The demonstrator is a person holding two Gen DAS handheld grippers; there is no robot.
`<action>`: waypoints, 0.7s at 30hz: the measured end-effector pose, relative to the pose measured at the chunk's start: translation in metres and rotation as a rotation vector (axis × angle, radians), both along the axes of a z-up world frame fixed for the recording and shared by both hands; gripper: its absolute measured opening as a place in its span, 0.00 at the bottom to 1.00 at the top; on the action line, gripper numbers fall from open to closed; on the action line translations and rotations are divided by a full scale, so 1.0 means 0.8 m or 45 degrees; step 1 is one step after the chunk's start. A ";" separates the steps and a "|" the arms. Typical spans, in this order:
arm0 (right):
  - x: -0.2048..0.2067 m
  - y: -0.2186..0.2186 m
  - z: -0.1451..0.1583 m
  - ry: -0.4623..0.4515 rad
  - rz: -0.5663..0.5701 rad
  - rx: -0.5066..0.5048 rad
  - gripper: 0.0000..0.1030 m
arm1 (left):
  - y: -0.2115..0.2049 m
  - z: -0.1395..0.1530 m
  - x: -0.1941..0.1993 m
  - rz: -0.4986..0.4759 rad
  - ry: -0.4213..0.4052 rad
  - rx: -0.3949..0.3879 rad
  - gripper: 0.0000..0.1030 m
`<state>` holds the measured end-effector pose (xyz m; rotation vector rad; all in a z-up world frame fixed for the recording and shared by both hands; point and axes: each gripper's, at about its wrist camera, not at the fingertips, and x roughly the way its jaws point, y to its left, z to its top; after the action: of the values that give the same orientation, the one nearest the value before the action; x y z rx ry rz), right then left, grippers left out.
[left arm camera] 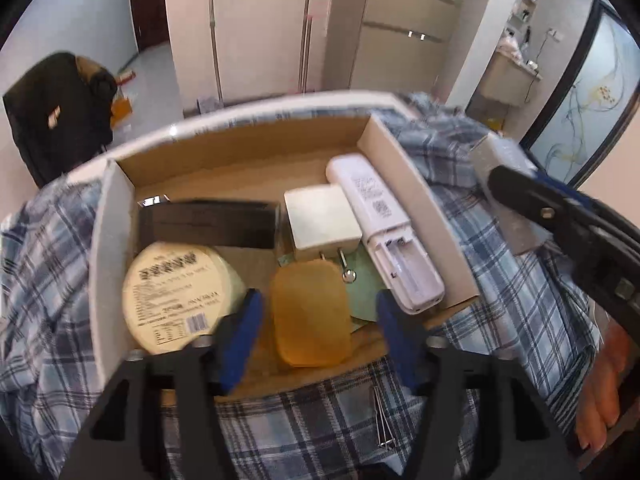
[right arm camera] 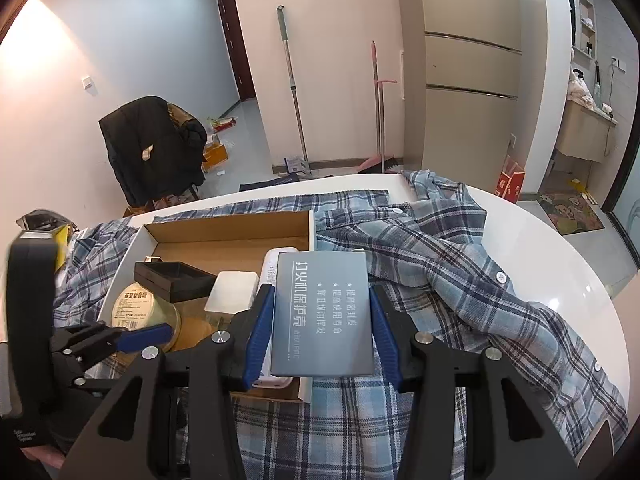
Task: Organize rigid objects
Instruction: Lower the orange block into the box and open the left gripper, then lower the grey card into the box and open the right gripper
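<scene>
The cardboard box [left arm camera: 120, 216] is crowded toward the lower frame by the round tin [left arm camera: 176, 296], amber soap [left arm camera: 308, 312] and remote [left arm camera: 384, 232], leaving bare floor only along its upper wall.

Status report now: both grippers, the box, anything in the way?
Left gripper open around amber soap, not pressing. Right gripper shut on grey box, beside the cardboard box. Remote and charger fill the near-right corner.

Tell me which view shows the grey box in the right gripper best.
Right wrist view: the grey box faces the camera, printed side up, between the right gripper pads. Left wrist view shows only its blurred end behind that gripper.
</scene>
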<state>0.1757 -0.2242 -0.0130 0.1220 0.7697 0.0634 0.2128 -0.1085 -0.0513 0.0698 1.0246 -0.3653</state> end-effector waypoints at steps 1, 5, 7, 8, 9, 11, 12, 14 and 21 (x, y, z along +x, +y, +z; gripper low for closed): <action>-0.002 -0.001 0.001 -0.018 0.017 0.034 0.45 | 0.005 0.007 -0.007 0.010 -0.032 -0.005 0.69; -0.006 0.000 0.009 -0.068 0.049 0.069 0.45 | 0.031 0.055 -0.048 0.030 -0.274 -0.038 0.75; -0.008 0.006 0.011 -0.078 0.065 0.063 0.45 | 0.046 0.076 -0.066 0.081 -0.430 -0.048 0.84; -0.008 0.009 0.012 -0.074 0.080 0.067 0.45 | 0.055 0.089 -0.077 0.105 -0.542 -0.059 0.84; -0.007 0.012 0.011 -0.062 0.095 0.074 0.45 | 0.063 0.102 -0.090 0.126 -0.670 -0.065 0.85; -0.003 0.022 0.006 -0.006 0.130 0.090 0.45 | 0.076 0.116 -0.105 0.164 -0.809 -0.059 0.93; 0.001 0.026 0.002 0.028 0.148 0.104 0.45 | 0.083 0.121 -0.111 0.186 -0.860 -0.066 1.00; 0.007 0.038 -0.006 0.092 0.188 0.120 0.45 | 0.092 0.124 -0.117 0.207 -0.894 -0.090 1.00; 0.025 0.066 -0.035 0.210 0.225 0.095 0.45 | 0.105 0.111 -0.116 0.235 -0.863 -0.095 1.00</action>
<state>0.1957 -0.1714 -0.0406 0.1308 0.9424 0.2519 0.1204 -0.0247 0.0373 0.0272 0.3427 -0.1861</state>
